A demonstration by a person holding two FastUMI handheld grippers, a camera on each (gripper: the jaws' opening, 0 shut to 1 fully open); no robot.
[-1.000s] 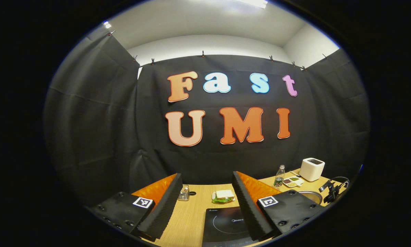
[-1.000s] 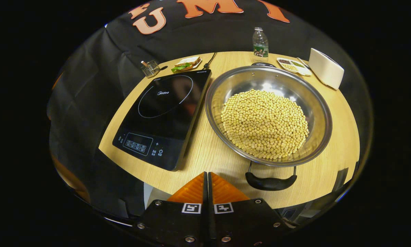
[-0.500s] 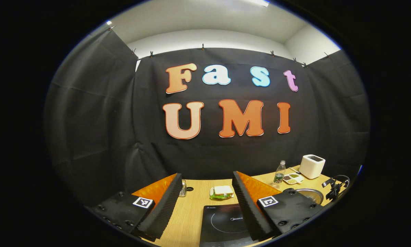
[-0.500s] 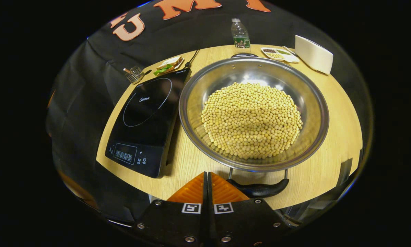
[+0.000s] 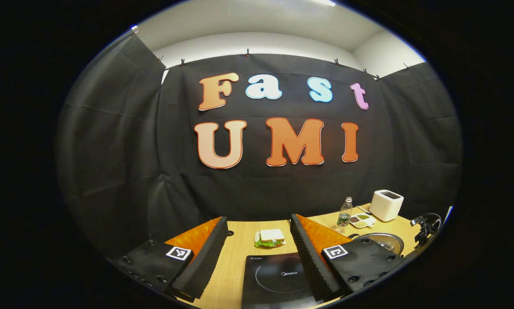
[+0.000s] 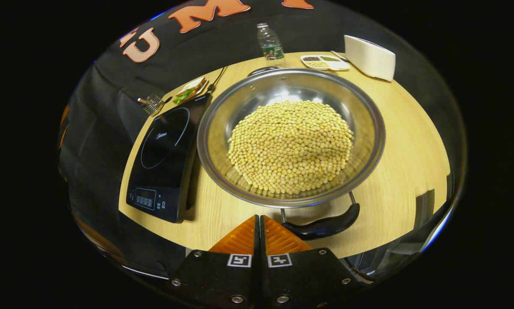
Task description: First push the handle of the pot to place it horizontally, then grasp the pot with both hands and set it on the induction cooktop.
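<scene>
right gripper view: pot [image 6: 368, 128], wide shallow steel pan, polished rim, heaped with pale yellow beans [image 6: 290, 146] at its middle. sits on the wooden table [image 6: 407, 171], just right of the induction cooktop [image 6: 164, 154], its rim close to the cooktop's edge. two dark loop handles: near handle [image 6: 325, 225] at the pan's front edge on two metal stems, tilted, its right end higher; far handle [image 6: 261, 70] at the back rim, partly hidden. right gripper [image 6: 259, 227]: fingers closed together, holding nothing, tips just left of the near handle; whether they touch it cannot be told. beyond the pot: bottle [image 6: 270, 40], divided dish [image 6: 325, 62], white toaster [image 6: 368, 58]. behind the cooktop: sandwich [image 6: 190, 89], small wire holder [image 6: 152, 103].

left gripper view: left gripper [image 5: 257, 234], fingers wide apart, empty, held level above the table's near edge, facing the booth's wall. cooktop [image 5: 274, 279] lies between and below the fingers; sandwich [image 5: 270, 237] beyond it. pot [image 5: 383, 240] off to the right, partly behind the right finger.
</scene>
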